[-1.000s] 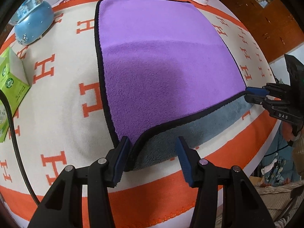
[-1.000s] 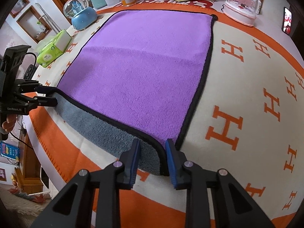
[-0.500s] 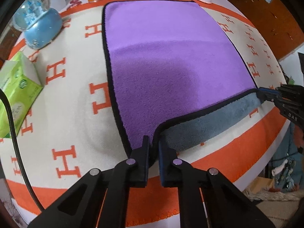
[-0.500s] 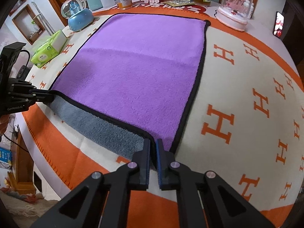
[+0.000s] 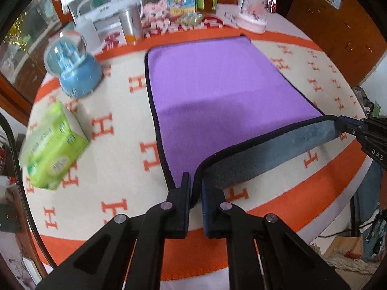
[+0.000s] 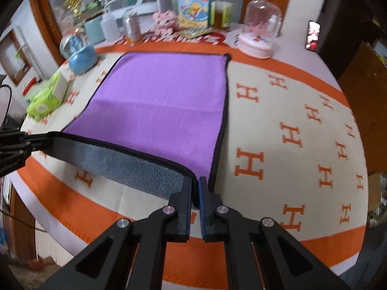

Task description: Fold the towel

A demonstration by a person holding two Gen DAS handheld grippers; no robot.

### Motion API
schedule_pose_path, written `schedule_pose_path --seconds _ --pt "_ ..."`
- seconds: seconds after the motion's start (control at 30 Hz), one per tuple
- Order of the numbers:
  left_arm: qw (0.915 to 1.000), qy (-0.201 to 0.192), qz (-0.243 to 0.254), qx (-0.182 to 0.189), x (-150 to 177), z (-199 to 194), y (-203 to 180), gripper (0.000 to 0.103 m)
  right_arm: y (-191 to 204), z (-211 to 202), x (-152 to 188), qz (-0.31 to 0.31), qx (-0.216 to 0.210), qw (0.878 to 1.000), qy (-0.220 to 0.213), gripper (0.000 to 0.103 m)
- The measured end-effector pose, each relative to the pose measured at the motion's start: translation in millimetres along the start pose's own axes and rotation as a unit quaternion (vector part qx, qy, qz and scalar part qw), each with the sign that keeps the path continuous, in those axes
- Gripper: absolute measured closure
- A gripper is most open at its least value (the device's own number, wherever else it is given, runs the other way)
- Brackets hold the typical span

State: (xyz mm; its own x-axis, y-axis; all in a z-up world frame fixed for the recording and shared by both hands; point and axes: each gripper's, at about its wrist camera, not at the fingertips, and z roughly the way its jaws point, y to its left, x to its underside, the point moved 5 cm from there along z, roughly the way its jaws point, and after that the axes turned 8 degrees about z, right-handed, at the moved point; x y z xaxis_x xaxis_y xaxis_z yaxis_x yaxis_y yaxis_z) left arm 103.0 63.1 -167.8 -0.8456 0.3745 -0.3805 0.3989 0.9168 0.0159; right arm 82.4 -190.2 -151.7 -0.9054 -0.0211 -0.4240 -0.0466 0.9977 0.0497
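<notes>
My left tongs (image 5: 195, 188) and right tongs (image 6: 196, 191) each clench a near towel (image 5: 217, 91) corner, lifted at frame bottom; folding barely begun.

Left tongs (image 5: 195, 193): matte black linkage arms, silver rivets, blue ribbed pads. Right tongs (image 6: 196, 193): same build; white "DAS" lettering on body in left view. Thin black cable at left frame edge.
</notes>
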Motion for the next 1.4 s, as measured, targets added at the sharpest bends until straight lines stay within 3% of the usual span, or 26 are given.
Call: schedule_pose_path --seconds 0.3,0.53,0.93,1.4 --pt "0.9984 -0.048 0.0 -0.03 -50 -28 17 0.097 4 -25 -40 0.007 0.017 0.999 -0.038 0.098" --pt "0.9961 -0.057 -0.018 -0.064 -99 -20 37 0.096 2 -16 -105 -0.005 0.008 0.998 -0.055 0.098" --pt "0.9912 -0.049 -0.071 -0.101 -186 49 82 0.096 -10 56 -197 -0.004 -0.009 0.999 -0.048 0.098" --pt "0.9879 -0.002 -0.099 -0.119 -212 144 102 0.096 -18 161 -233 -0.004 0.001 1.0 -0.001 0.098"
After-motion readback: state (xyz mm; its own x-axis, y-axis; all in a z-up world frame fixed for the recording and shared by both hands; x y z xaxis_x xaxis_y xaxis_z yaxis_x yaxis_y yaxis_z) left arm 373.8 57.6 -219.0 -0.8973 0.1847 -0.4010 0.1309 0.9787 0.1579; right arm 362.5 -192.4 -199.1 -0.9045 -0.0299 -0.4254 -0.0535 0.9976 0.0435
